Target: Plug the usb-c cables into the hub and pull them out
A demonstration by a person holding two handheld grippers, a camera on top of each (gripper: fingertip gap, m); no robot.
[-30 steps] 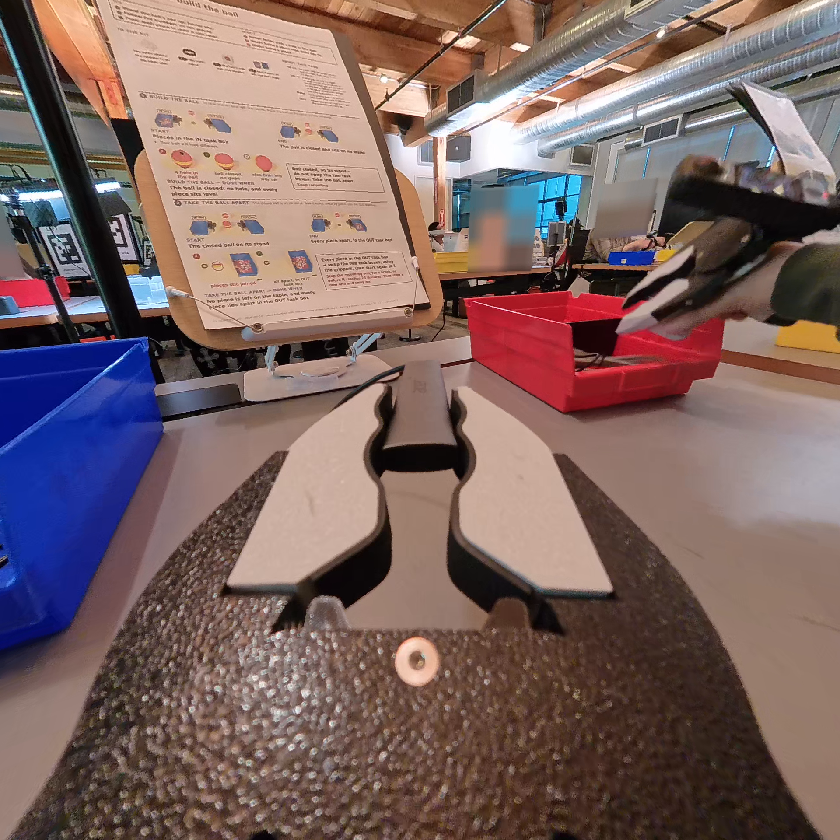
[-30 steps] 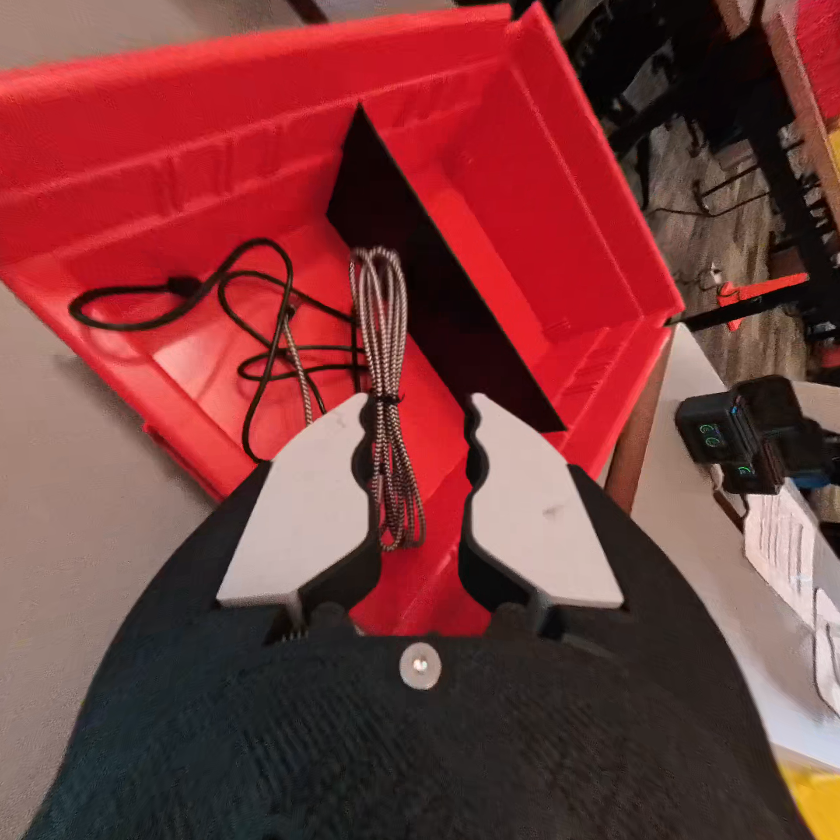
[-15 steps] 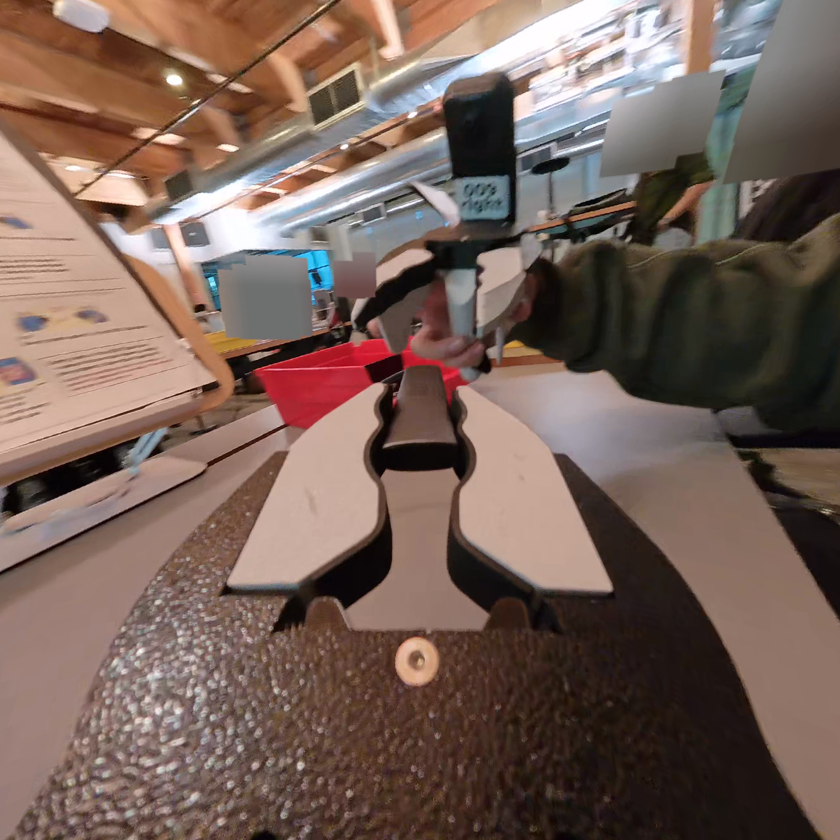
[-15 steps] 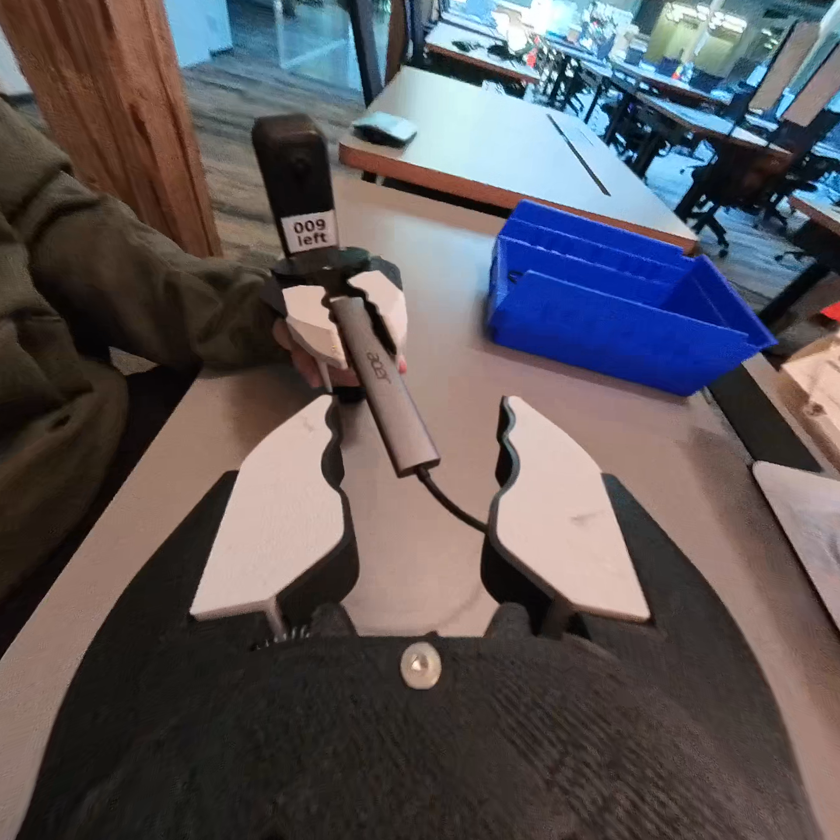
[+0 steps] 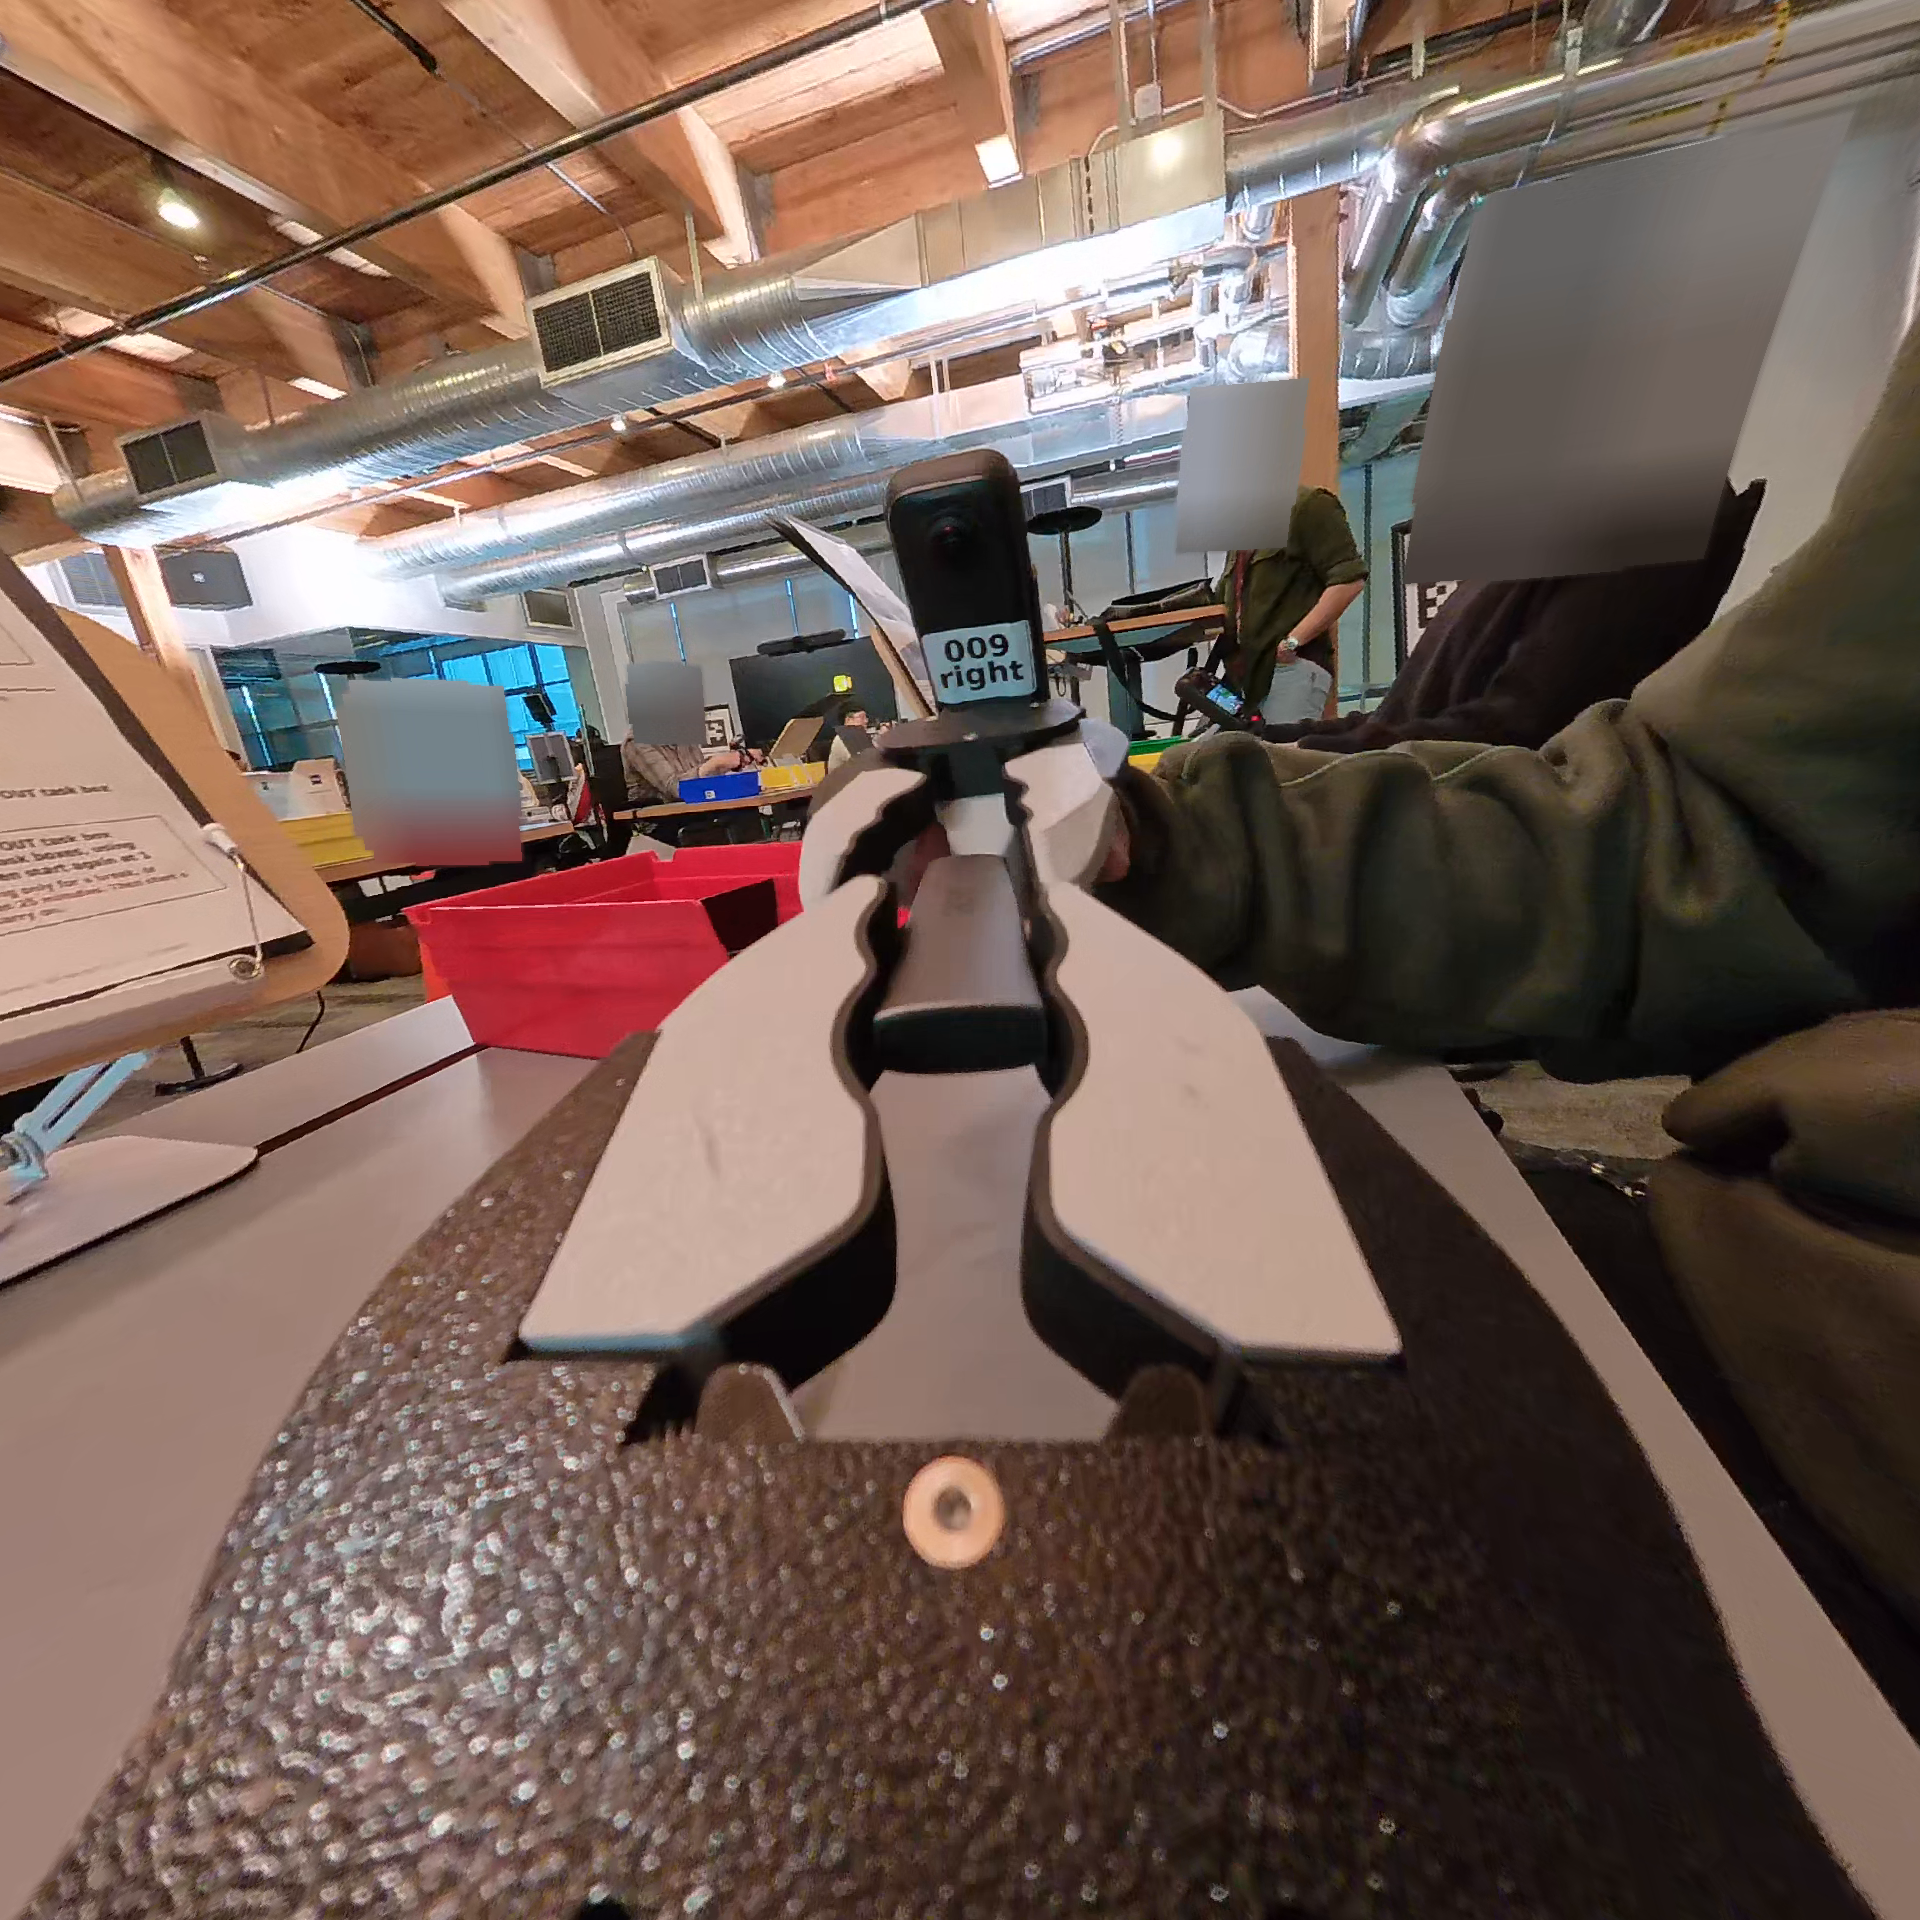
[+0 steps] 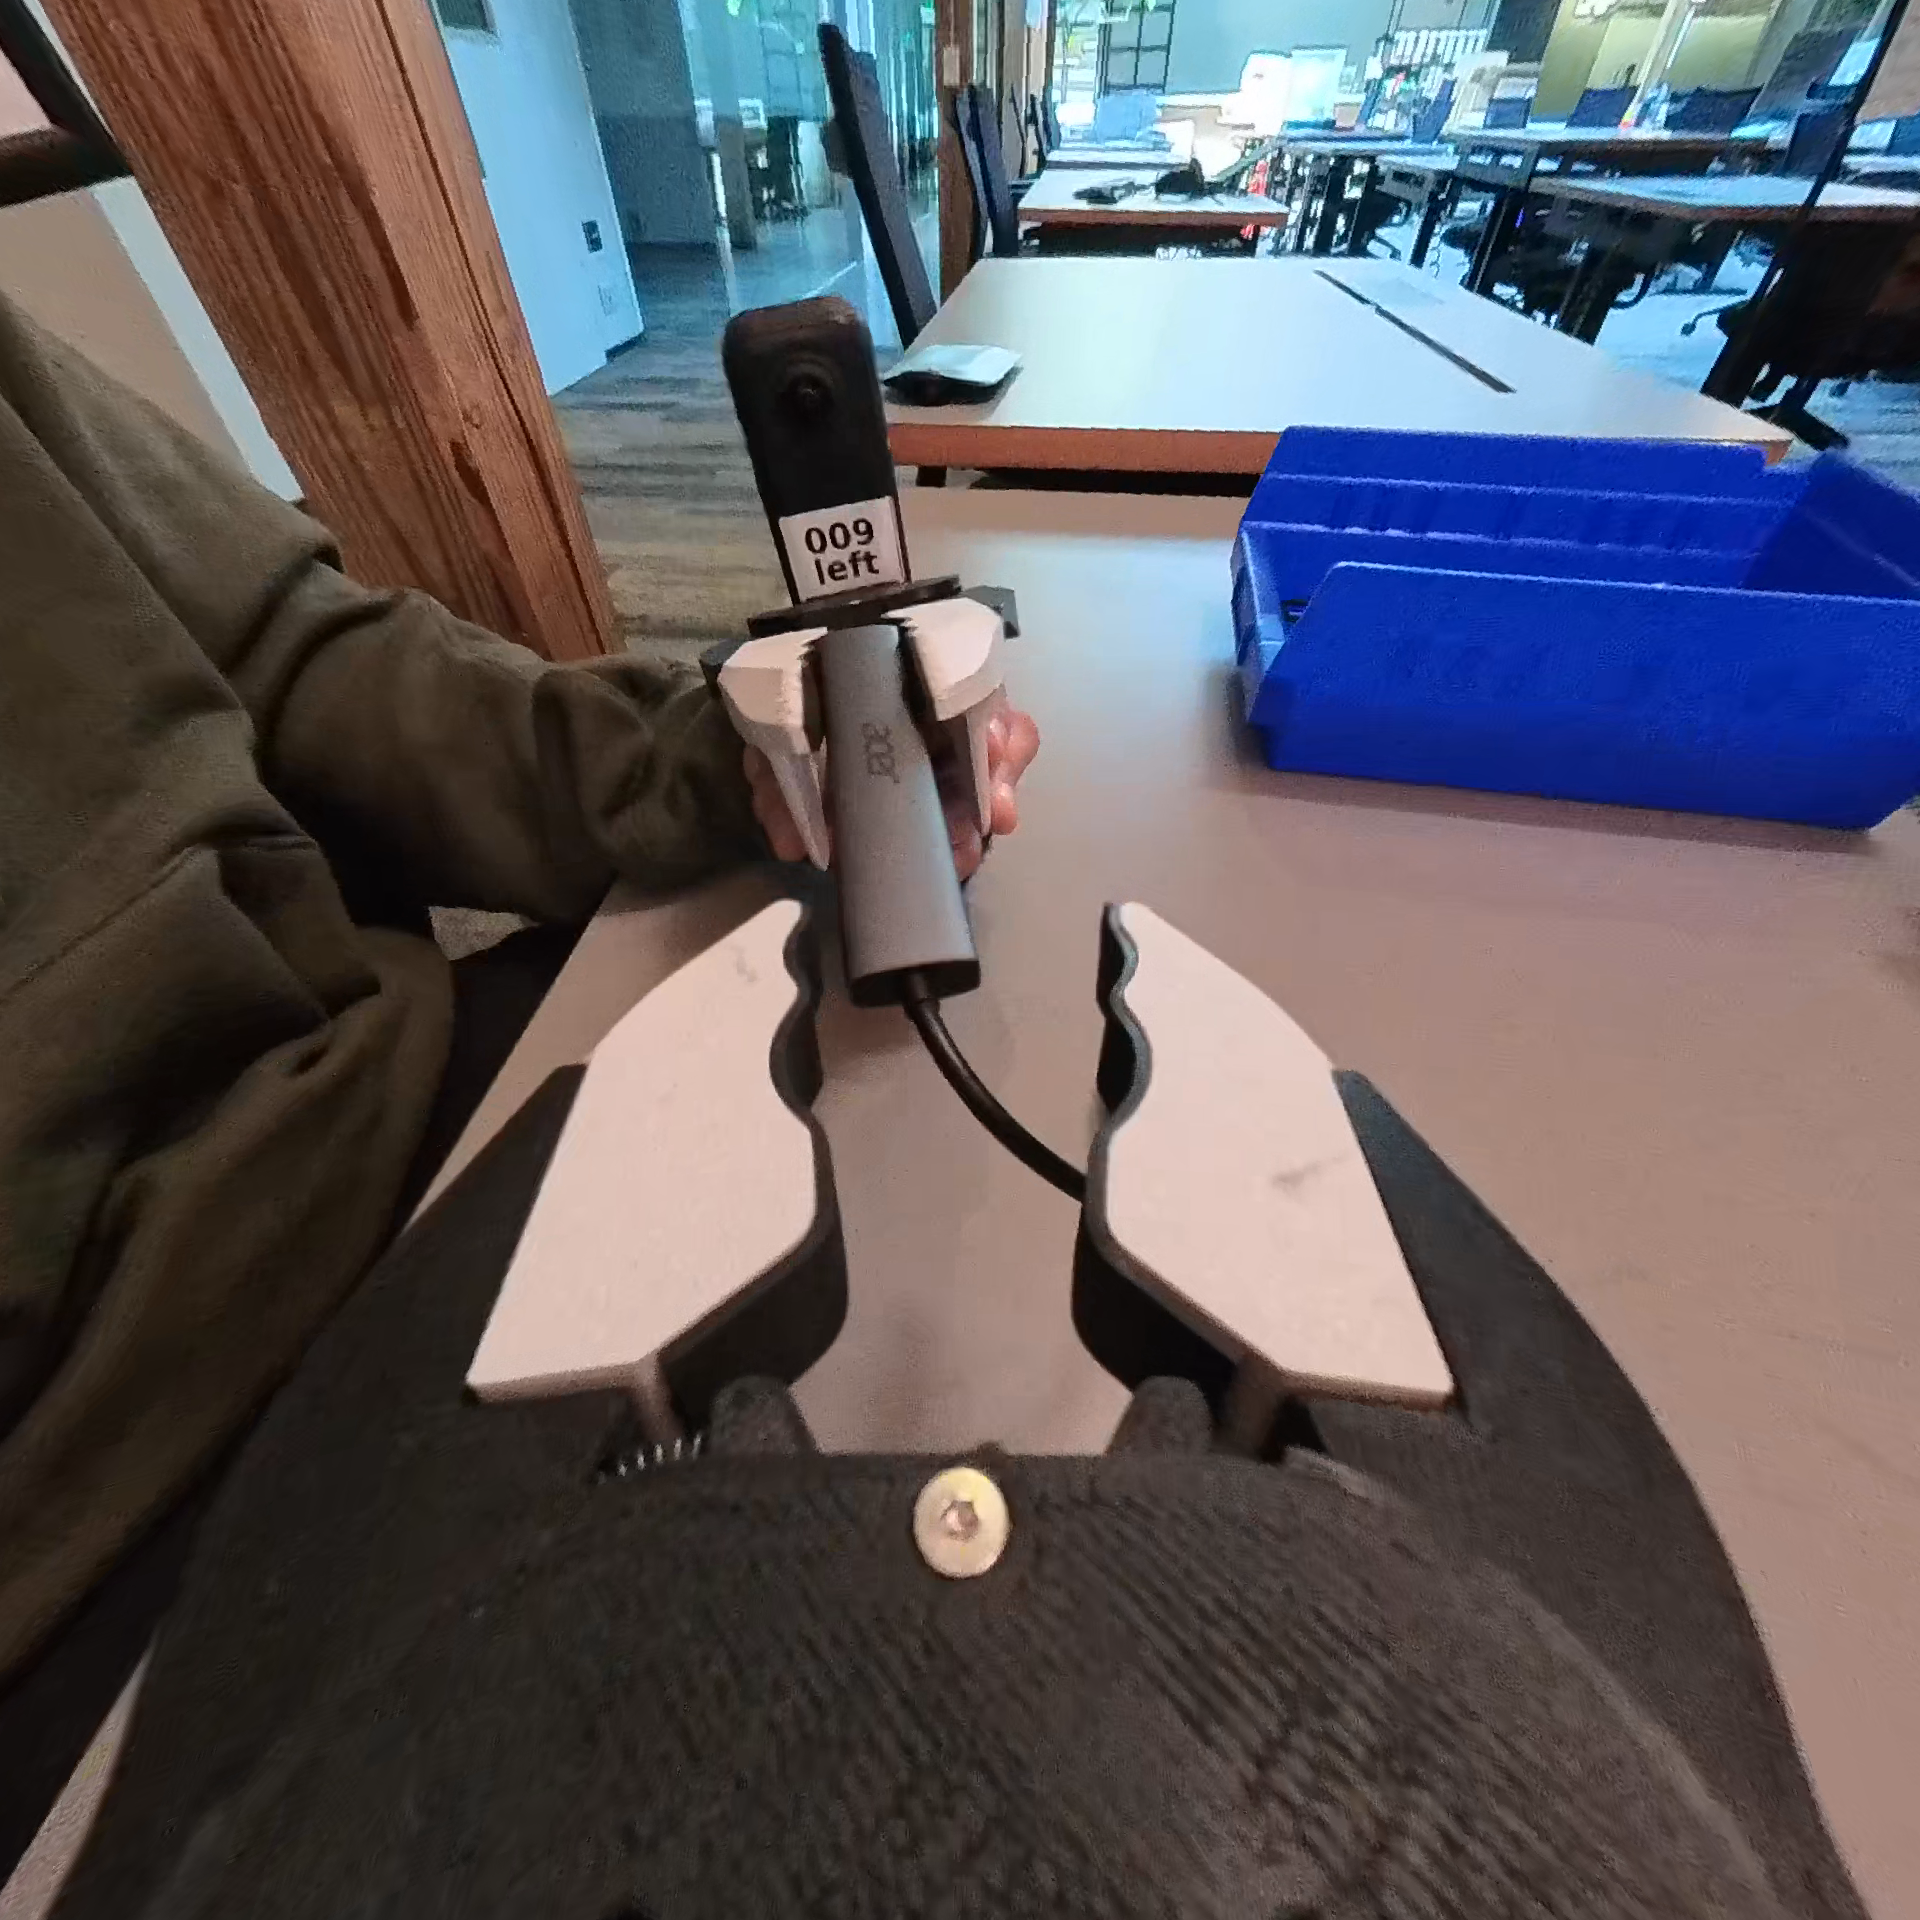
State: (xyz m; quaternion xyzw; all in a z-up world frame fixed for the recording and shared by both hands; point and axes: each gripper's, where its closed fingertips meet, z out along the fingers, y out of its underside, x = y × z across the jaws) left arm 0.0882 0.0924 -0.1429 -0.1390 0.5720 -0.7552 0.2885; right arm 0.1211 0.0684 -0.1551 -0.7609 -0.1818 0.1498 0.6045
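The hub [image 6: 896,831] looks like matt grey metal with a smooth black rubbery cable [image 6: 987,1101]. The blue bin [image 6: 1579,634] is glossy plastic; the tabletop [image 6: 1507,987] is smooth matt grey; the post [image 6: 343,291] is grained wood.

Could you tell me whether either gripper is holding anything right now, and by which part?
The left gripper clamps the grey hub by the end opposite its black cable. The right gripper is open and holds nothing.
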